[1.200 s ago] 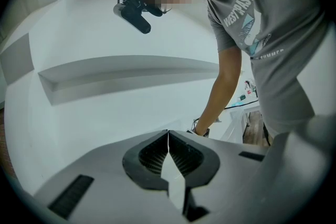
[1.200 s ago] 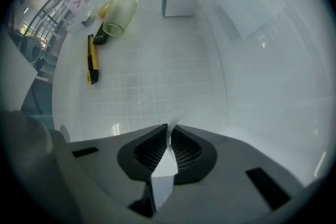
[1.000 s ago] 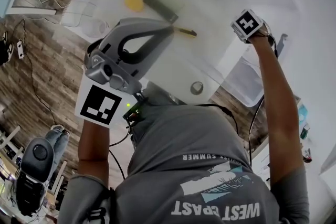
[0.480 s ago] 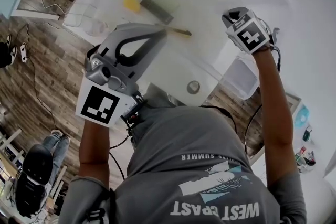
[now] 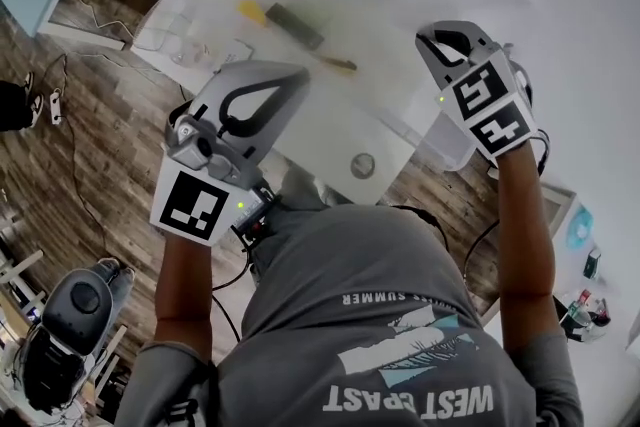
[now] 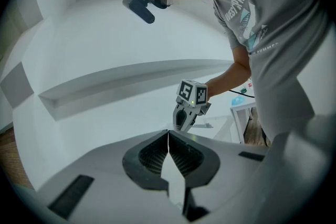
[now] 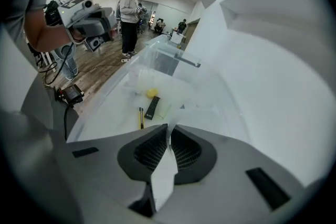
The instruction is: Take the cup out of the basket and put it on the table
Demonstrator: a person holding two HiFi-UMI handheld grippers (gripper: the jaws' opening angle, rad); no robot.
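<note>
Left gripper (image 6: 168, 139), right gripper (image 7: 169, 131): jaws together, empty.
Cup indistinct ahead of them; probably light, slick plastic; pinch wall at rim.

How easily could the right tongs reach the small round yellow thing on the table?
Probably yes: the right tongs face the round yellow thing across the white table, only a flat black bar between.

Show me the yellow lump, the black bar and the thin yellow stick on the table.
yellow lump (image 7: 151, 93): right gripper view, its middle.
black bar (image 7: 153, 108): right gripper view, its middle.
thin yellow stick (image 7: 140, 118): right gripper view, its shaft.
</note>
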